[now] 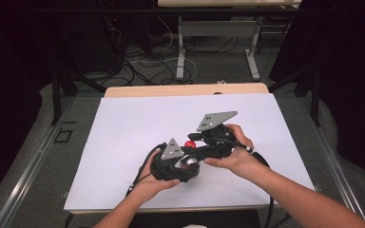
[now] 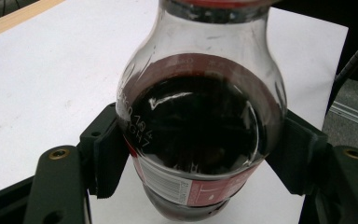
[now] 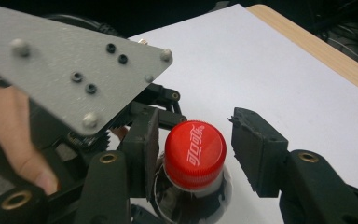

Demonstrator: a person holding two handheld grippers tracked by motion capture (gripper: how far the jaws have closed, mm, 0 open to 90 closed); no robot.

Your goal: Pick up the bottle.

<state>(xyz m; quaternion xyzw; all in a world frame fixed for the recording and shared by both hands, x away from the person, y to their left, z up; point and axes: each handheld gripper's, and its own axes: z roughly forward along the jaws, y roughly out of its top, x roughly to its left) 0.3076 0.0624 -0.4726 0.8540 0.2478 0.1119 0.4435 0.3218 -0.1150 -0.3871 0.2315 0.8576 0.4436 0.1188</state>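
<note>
The left gripper [image 2: 200,154] clamps the cola bottle [image 2: 200,126] by its body, while the right gripper [image 3: 198,156] stands open around the red cap [image 3: 195,154], apparently loose of it, so unscrewing seems unfinished, the cap not yet removed.

The bottle [image 2: 200,135] stands on the table [image 1: 123,133], near its near edge. The left gripper [image 1: 173,166] lies left of it, the right gripper [image 1: 209,142] right.

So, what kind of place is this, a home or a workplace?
Most likely a lab or workshop set up for recording. The white table stands among dark curtains, loose cables lie on the floor behind it, and both hands work grippers on a bottle.
</note>
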